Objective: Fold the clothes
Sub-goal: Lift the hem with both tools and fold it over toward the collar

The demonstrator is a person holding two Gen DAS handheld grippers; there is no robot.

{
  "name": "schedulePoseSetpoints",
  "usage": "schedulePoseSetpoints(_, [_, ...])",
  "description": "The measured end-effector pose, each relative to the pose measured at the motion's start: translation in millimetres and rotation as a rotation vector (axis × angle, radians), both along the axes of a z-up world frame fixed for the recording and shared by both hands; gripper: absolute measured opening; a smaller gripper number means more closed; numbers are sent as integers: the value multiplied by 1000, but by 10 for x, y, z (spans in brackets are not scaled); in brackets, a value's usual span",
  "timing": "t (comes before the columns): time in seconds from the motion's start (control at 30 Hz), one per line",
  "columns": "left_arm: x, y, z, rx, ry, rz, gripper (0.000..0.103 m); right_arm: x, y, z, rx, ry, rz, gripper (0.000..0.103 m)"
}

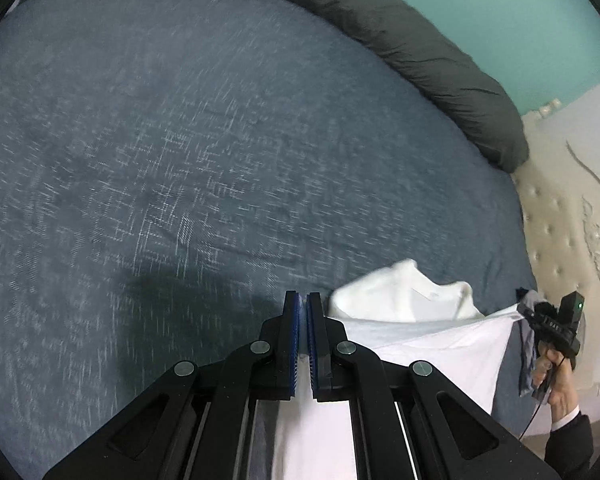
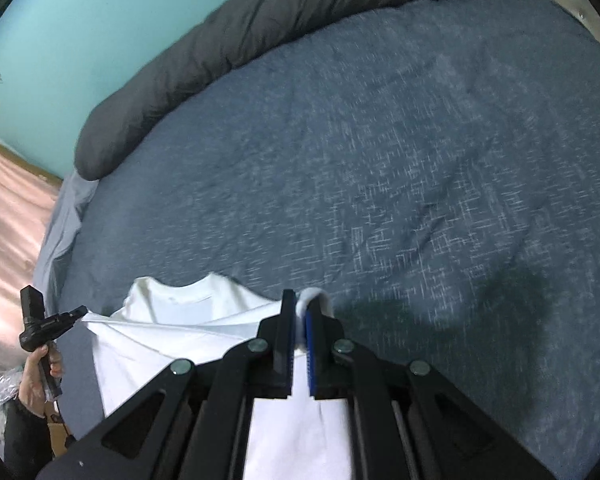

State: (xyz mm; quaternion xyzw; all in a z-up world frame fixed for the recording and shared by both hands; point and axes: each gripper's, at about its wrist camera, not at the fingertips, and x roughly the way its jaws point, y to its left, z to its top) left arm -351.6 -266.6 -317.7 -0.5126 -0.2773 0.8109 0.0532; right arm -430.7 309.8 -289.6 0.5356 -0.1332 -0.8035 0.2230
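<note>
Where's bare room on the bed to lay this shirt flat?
Free: the wide blue bedspread ahead of both grippers, bordered at the far side by the rolled dark grey duvet and on the near side by the white shirt. Crowded: only the near edge, where the left gripper and right gripper pinch the shirt.

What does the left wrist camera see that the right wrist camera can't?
Only the left wrist view shows the padded cream headboard and the right gripper from outside. Only the right wrist view shows the pink curtain and the left gripper from outside. Both show the white T-shirt, the blue bed cover, the dark grey duvet and the teal wall.
</note>
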Motion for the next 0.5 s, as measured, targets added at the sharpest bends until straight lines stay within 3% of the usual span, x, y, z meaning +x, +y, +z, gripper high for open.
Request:
schedulePoseSetpoints(0.23, [-183, 22, -348, 17, -38, 9, 5, -143, -10, -393, -6, -36, -46, 4])
schedulePoseSetpoints(0.4, [-178, -16, -380, 48, -15, 37, 6, -137, 34, -431, -48, -16, -58, 5])
schedulePoseSetpoints(0.43, [-164, -34, -337, 50, 3, 43, 10, -130, 45, -413, -53, -8, -62, 5])
schedulePoseSetpoints(0.5, [-119, -86, -215, 61, 47, 63, 34, -118, 71, -371, -62, 7, -69, 5])
